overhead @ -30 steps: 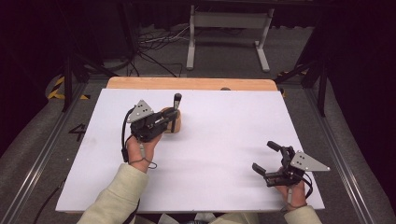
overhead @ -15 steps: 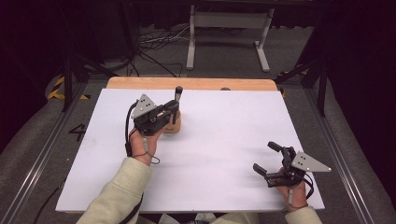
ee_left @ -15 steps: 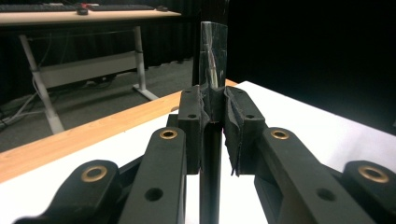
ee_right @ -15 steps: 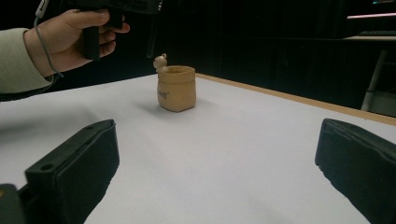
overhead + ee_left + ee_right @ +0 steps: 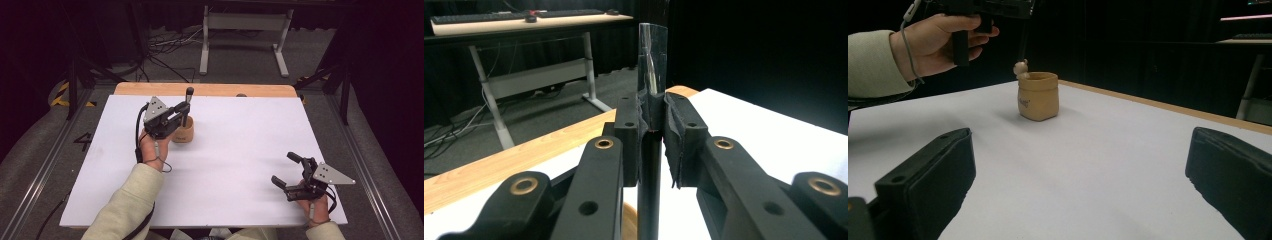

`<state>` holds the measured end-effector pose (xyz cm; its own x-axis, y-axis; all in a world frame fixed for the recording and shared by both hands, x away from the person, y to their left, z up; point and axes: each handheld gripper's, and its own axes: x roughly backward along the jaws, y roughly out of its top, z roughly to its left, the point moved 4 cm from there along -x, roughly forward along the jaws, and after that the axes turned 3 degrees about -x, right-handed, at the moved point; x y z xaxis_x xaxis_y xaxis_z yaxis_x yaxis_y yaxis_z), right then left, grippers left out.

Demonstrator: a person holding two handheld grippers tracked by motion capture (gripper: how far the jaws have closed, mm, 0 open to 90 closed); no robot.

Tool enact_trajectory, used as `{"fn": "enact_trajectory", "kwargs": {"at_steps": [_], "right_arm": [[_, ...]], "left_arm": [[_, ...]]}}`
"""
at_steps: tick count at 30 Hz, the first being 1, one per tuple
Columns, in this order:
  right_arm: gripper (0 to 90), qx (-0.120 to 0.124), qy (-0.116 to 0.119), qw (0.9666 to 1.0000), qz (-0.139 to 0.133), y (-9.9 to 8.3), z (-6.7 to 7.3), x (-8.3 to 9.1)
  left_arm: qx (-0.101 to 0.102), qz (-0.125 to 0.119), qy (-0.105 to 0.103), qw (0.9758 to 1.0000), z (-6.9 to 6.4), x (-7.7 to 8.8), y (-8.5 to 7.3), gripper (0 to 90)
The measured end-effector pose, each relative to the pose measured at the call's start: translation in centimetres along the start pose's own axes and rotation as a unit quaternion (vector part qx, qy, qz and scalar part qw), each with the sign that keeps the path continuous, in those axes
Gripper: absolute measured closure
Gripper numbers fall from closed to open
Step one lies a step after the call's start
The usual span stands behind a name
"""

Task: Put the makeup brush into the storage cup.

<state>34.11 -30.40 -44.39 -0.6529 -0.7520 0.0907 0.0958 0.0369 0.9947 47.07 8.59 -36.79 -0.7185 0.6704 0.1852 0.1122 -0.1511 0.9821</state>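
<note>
Left tool [image 5: 181, 114] clamps a dark pen [image 5: 188, 102] upright, tip down in the tan pot [image 5: 183, 131] at far left of the desk [image 5: 240, 150], likely dropping it in. Right tool [image 5: 290, 172] rests near right, jaws wide, empty.

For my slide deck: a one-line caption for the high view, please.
Left gripper holds a dark pen upright over a tan holder; right gripper rests open.
</note>
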Motion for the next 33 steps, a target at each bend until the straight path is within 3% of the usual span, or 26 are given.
{"fn": "enact_trajectory", "kwargs": {"at_steps": [7,11,15,24,33], "right_arm": [[0.0,-0.003,0.003,1.0000,0.000,0.0,0.0,0.0],[0.0,-0.003,0.003,1.0000,0.000,0.0,0.0,0.0],[0.0,-0.003,0.004,1.0000,0.000,0.0,0.0,0.0],[0.0,-0.005,0.004,1.0000,0.000,-0.1,0.0,0.0],[0.0,-0.005,0.004,1.0000,-0.001,0.0,0.0,0.2]], "left_arm": [[-0.004,-0.011,0.011,0.9999,0.6,-0.3,-0.3,77.5],[0.021,-0.007,-0.003,0.9998,1.1,-0.5,-0.4,77.5],[0.005,-0.009,-0.002,0.9999,1.4,-0.8,-0.8,77.4],[-0.009,-0.006,0.003,0.9999,1.8,-1.7,-1.9,77.3],[0.015,0.000,-0.013,0.9998,2.8,-2.5,-3.4,77.2]]}}
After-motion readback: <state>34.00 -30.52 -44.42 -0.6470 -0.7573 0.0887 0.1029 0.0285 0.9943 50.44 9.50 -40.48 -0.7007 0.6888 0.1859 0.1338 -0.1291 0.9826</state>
